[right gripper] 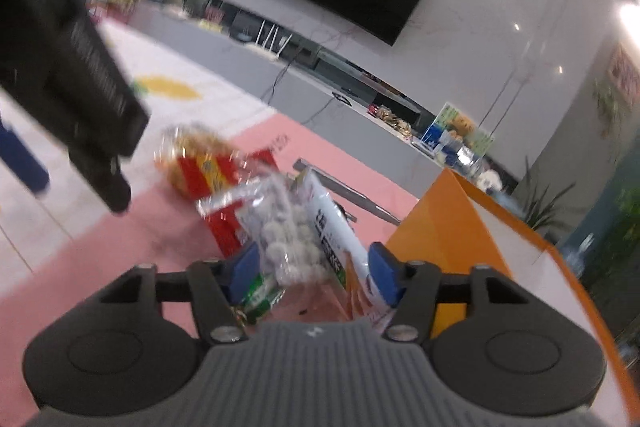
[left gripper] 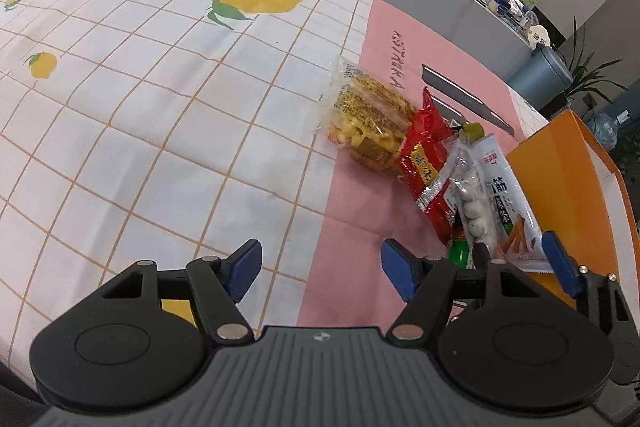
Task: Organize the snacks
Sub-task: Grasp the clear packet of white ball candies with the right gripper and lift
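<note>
1. Left gripper: jaws wide apart, nothing between them, poised over the seam where the white lemon-print checked cloth meets the pink cloth.
2. Right gripper: blue pads flanking a clear plastic packet of white balls and a white printed stick-snack packet. Too blurred to tell whether the pads are already pressing.
3. Just ahead of the right gripper and to its left: a red foil packet, then a yellow crinkly cake packet beyond it. Beneath its left pad, a green packet.
4. Immediately to the right gripper's right: the open orange cardboard box, probably the snacks' destination.
5. Best to seat both pads squarely on the two packets' flat faces before lifting; slippery film could let one slide out.
6. Lift above the box's near wall, then swing right; little clearance at that edge.
7. Ample free cloth ahead of and left of the left gripper.
</note>
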